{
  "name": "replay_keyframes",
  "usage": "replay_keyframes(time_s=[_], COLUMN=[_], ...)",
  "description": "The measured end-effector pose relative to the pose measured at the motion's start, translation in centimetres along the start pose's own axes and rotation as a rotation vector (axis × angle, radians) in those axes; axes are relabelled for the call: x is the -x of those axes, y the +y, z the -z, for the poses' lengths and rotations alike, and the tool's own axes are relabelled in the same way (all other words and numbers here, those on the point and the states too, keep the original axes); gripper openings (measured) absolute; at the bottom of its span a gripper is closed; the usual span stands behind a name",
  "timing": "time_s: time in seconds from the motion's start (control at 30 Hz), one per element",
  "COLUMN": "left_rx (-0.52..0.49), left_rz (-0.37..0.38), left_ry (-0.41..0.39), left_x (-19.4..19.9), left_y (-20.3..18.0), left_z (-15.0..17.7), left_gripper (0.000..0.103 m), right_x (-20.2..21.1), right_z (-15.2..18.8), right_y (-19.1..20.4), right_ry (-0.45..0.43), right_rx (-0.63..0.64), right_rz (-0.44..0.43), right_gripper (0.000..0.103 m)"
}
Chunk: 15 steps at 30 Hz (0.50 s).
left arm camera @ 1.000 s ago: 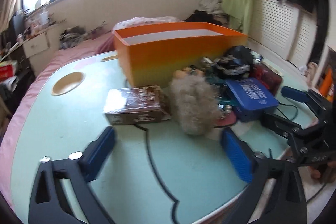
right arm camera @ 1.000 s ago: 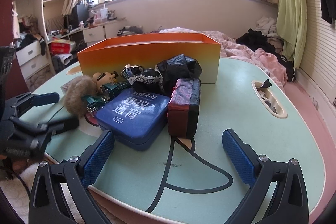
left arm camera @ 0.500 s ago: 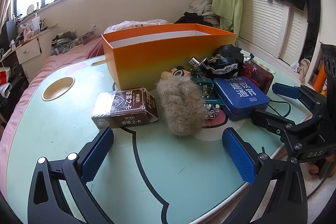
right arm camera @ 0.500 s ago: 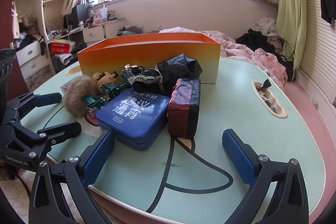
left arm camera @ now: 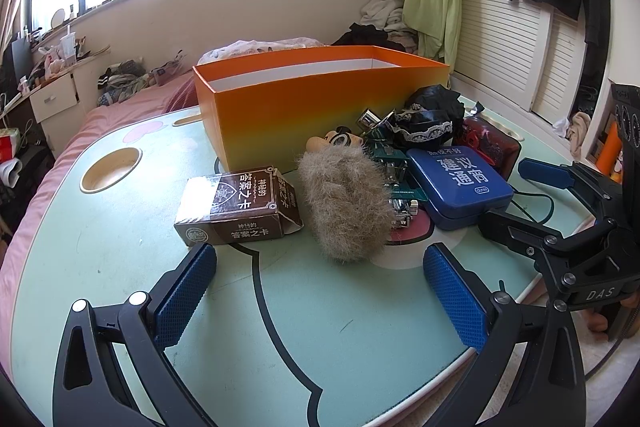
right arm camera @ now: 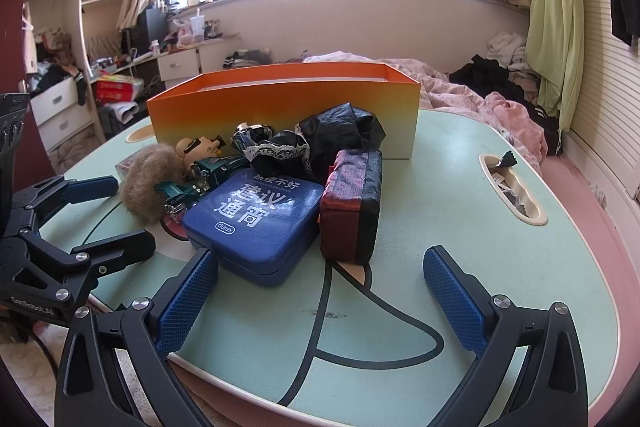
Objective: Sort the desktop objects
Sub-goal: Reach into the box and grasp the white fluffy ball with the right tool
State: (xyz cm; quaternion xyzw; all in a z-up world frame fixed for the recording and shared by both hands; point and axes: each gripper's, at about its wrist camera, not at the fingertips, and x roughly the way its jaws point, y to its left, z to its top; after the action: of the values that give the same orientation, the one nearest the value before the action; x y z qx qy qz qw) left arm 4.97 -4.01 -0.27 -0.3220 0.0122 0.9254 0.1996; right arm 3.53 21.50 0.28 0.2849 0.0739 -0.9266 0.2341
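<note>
A pale green table (left arm camera: 120, 267) carries an open orange box (left arm camera: 304, 115) at its far side, with a heap of small things crowded against the box's near wall. In that heap a blue tin (right arm camera: 256, 223) lies flat beside a dark red pouch (right arm camera: 352, 211) standing on edge, black lace-trimmed cloth (right arm camera: 320, 143) piled behind both. A tan fur ball (left arm camera: 346, 203) sits at the heap's left end, a doll head (left arm camera: 334, 141) and a green toy (right arm camera: 212, 171) tucked behind it. Only the left wrist view shows the brown card box (left arm camera: 236, 207) clearly, lying apart from the heap; only the right shows the table's slot (right arm camera: 512, 191) holding scraps. The left gripper (left arm camera: 320, 291) and right gripper (right arm camera: 320, 295) both hover with fingers spread wide, holding nothing.
</note>
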Motion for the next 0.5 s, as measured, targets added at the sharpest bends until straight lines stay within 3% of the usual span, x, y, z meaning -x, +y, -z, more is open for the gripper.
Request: replay_keyframes(time_s=[0.27,0.37,0.5], left_rx=[-0.004,-0.005,-0.005], left_rz=[0.007,0.009,0.011], left_ry=[0.000,0.001,0.000], left_x=[0.0,0.0,0.0], left_y=[0.1,0.1,0.2], left_z=[0.0,0.1,0.2], left_gripper=[0.103,0.103,0.103], right_x=[0.1,0.7,3.4], right_z=[-0.1,-0.7,-3.7], right_y=[0.0,-0.6,-2.1], right_ry=[0.006,0.038,-0.039], right_rx=[0.005,0.003,-0.007], right_rz=[-0.001,-0.087,-0.090], right_gripper=[0.103,0.103,0.103])
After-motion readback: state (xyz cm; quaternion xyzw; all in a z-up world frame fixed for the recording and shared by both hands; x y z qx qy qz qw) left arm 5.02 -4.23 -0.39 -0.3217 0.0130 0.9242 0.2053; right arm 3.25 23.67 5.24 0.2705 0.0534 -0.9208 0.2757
